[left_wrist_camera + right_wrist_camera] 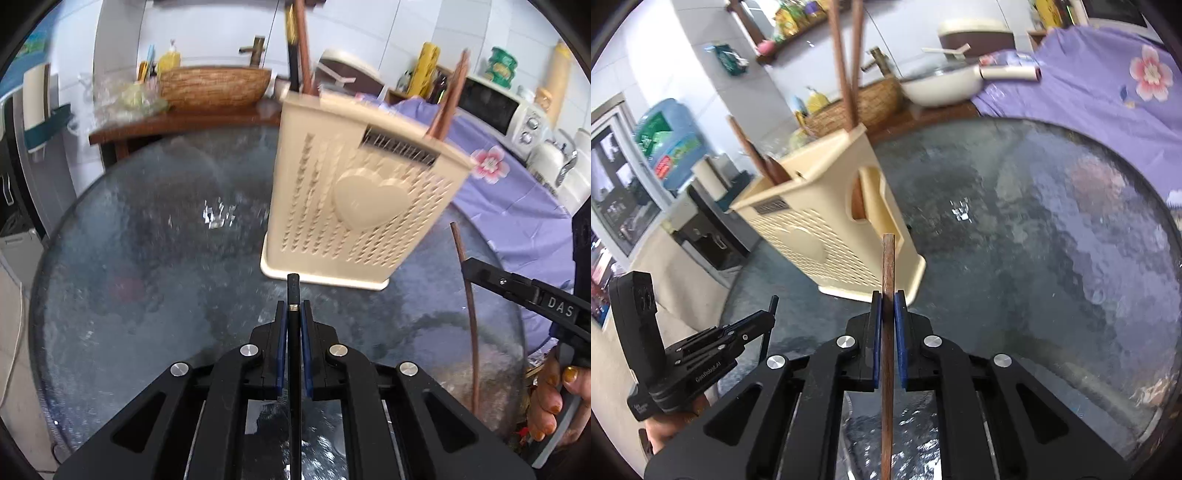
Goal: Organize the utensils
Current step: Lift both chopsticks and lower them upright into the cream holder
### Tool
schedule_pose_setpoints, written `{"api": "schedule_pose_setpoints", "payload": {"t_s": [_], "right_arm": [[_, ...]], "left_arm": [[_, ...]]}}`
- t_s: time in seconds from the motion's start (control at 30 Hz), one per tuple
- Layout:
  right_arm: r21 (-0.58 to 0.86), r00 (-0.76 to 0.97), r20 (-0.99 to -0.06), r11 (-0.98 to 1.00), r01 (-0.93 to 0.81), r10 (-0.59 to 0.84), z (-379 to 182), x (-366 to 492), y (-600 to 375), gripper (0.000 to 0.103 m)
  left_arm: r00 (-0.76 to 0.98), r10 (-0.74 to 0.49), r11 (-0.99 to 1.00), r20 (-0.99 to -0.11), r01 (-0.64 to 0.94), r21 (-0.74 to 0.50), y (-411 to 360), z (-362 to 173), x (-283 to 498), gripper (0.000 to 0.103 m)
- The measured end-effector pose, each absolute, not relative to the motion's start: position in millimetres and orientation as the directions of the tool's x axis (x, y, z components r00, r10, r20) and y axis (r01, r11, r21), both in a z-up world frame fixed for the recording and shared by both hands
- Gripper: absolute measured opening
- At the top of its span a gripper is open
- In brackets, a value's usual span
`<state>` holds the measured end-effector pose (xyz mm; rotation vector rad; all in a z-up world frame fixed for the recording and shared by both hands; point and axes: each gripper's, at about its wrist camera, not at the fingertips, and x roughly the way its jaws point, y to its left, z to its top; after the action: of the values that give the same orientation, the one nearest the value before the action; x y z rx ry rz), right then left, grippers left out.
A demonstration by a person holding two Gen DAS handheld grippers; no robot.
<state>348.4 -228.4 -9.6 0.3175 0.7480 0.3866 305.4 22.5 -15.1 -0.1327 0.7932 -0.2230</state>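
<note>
Left tongs clamp a slim, stiff black chopstick; right tongs clamp a light, slippery brown wooden chopstick; grip mid-shaft, near the cream perforated plastic holder.

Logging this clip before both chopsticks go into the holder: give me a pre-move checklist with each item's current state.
1. Left gripper shut on the black chopstick: ok.
2. Right gripper shut on the brown chopstick: ok.
3. Beige utensil holder upright on the glass table: ok.
4. Room left in the holder's top openings among the chopsticks already standing there: cannot tell.
5. Grippers apart from each other: ok.
6. Held chopstick tips above the holder's rim: not ok, both sit lower in view.
</note>
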Motion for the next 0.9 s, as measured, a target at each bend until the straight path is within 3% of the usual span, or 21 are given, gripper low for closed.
{"api": "schedule_pose_setpoints", "payload": {"t_s": [0.47, 0.9], "right_arm": [[0.327, 0.757, -0.443, 0.873, -0.363, 0.481, 73, 284, -233, 0.007], [0.261, 0.77, -0.395, 0.865, -0.428, 0.501, 119, 274, -216, 0.007]], "left_arm": [[0.783, -0.332, 0.942, -0.526, 0.252, -0.22, 27, 59, 243, 0.007], [0.825, -0.343, 0.939, -0.449, 0.287, -0.189, 32, 100, 226, 0.007]]}}
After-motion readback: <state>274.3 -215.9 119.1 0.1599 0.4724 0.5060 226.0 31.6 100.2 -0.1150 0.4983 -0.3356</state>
